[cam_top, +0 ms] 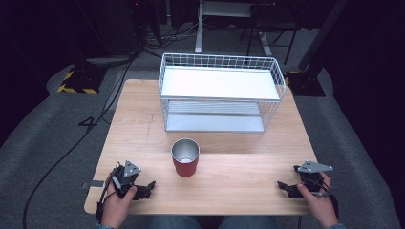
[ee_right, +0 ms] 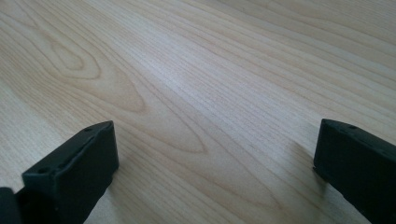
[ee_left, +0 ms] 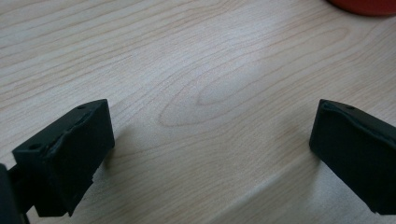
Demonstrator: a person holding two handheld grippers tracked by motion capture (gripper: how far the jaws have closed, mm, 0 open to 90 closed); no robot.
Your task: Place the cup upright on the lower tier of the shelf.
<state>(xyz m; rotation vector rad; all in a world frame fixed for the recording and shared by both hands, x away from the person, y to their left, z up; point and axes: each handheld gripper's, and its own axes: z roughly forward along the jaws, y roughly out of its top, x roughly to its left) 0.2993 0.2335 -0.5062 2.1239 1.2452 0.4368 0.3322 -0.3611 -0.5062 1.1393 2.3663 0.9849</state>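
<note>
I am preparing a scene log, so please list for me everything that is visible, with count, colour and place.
table: one, light wood, centre of the high view
wire shelf rack: one, white, two levels, far half of the table
cup: one, red with metal inside, upright, empty, near the table middle
cables: several, black, on the grey floor at the left
left gripper: one, black, open, near left part of the table
right gripper: one, black, open, near right part of the table

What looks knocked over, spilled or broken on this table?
Nothing stands out. The red cup stands upright and looks empty, the white wire rack sits square behind it, and the left claw and right claw rest open near the table's front edge.
</note>
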